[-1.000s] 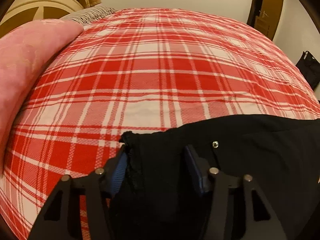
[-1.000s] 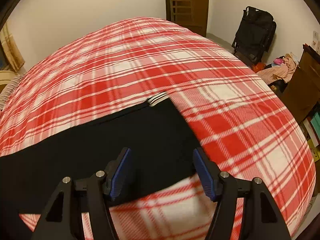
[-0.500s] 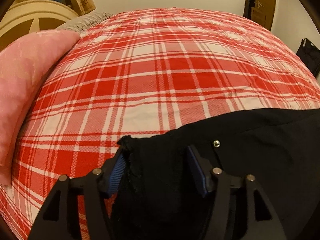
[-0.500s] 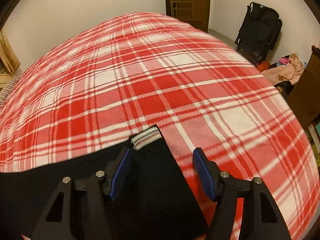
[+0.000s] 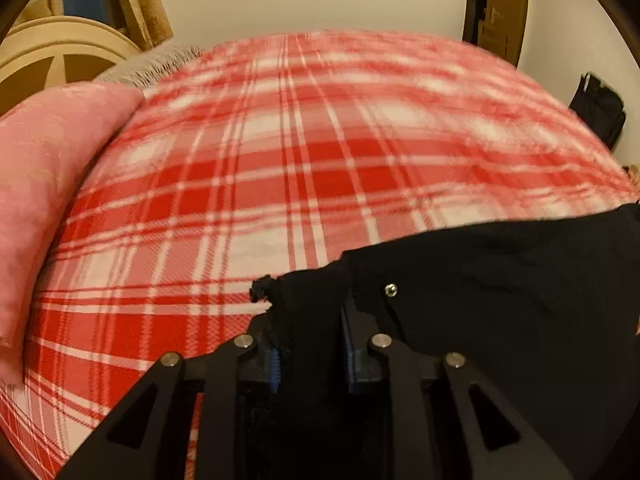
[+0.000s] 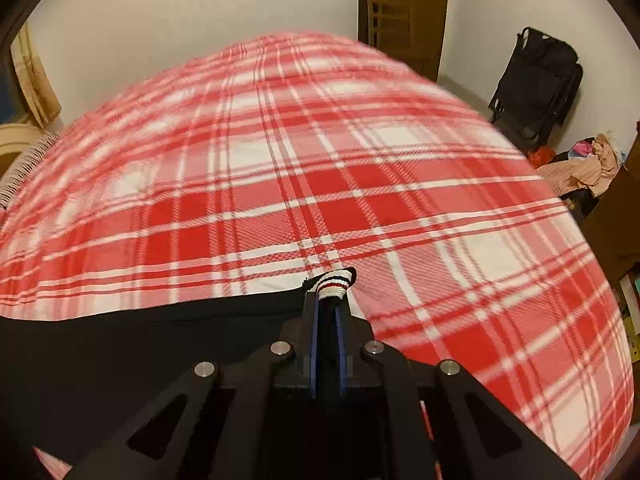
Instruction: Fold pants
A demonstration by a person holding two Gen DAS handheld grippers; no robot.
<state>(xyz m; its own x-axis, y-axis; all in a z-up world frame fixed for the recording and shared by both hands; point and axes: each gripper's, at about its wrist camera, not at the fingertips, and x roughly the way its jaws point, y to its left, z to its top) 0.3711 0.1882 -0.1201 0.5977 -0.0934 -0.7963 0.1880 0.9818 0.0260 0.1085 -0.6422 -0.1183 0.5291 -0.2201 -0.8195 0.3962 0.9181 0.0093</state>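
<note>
Black pants (image 5: 480,276) lie across the near part of a bed with a red and white plaid cover (image 5: 304,160). My left gripper (image 5: 310,320) is shut on the bunched waist end, near a small metal button (image 5: 391,289). In the right wrist view the pants (image 6: 140,340) stretch to the left. My right gripper (image 6: 328,312) is shut on the leg end, pinching the white, red and navy striped cuff (image 6: 335,282). Both held ends are raised slightly off the plaid cover (image 6: 320,160).
A pink pillow (image 5: 44,184) lies at the bed's left edge, beside a cream headboard (image 5: 60,56). A black bag (image 6: 538,76) and a heap of clothes (image 6: 580,164) sit on the floor at the right. A wooden door (image 6: 404,12) stands beyond the bed.
Both grippers have closed: the right one moved onto the striped cuff and pinched it, the left one tightened on the waist. The held cloth has lifted a little.
</note>
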